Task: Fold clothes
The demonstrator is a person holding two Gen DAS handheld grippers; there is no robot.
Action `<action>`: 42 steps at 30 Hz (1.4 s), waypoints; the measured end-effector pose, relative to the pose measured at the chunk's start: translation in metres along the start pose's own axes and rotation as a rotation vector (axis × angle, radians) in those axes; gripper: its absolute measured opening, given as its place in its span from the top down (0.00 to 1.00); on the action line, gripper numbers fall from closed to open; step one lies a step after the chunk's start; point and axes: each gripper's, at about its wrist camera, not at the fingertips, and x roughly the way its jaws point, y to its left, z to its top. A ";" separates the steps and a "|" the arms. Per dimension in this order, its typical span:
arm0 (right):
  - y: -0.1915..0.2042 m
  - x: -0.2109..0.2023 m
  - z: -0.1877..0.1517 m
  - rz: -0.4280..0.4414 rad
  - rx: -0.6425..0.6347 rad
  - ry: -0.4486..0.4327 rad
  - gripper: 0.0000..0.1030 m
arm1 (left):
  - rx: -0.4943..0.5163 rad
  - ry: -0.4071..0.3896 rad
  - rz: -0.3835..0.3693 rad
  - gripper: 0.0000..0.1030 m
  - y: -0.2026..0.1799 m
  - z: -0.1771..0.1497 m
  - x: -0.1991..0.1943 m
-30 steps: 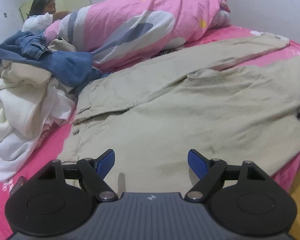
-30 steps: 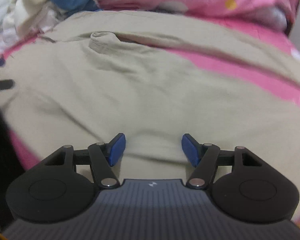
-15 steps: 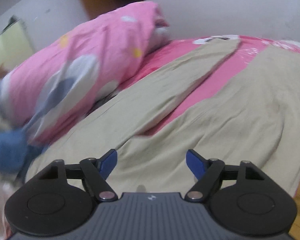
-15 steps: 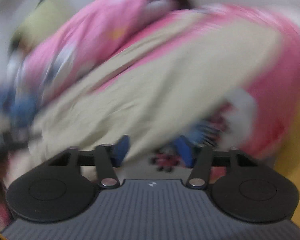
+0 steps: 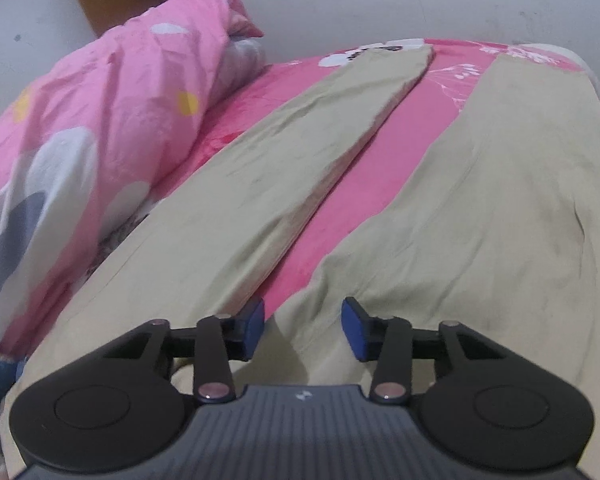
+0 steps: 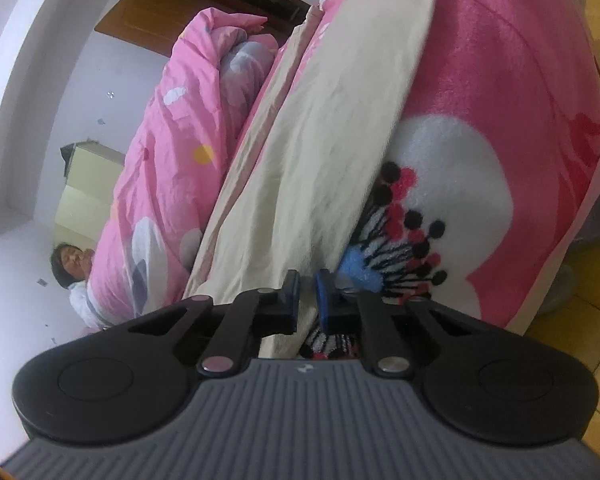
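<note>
Right tongs [image 6: 307, 294] have just closed onto the trousers' [image 5: 480, 200] edge; left tongs [image 5: 302, 328], narrowing, straddle their crotch fabric.

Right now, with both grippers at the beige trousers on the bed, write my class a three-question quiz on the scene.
1. True or false: the two legs of the trousers lie crossed over each other.
2. Which gripper pinches trouser cloth? A: left gripper. B: right gripper. C: neither.
3. Fill in: beside the trousers lies a bundled pink ____.
Key:
1. False. The legs lie apart, with the pink blanket showing between them.
2. B. Its jaws have just been closing and now pinch the cloth. The left's have been closing too but stand apart over the cloth, pinching nothing.
3. quilt.
</note>
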 end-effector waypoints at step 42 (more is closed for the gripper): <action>-0.035 -0.008 0.025 0.051 0.161 -0.213 0.96 | 0.120 -0.002 0.020 0.98 -0.024 0.003 0.014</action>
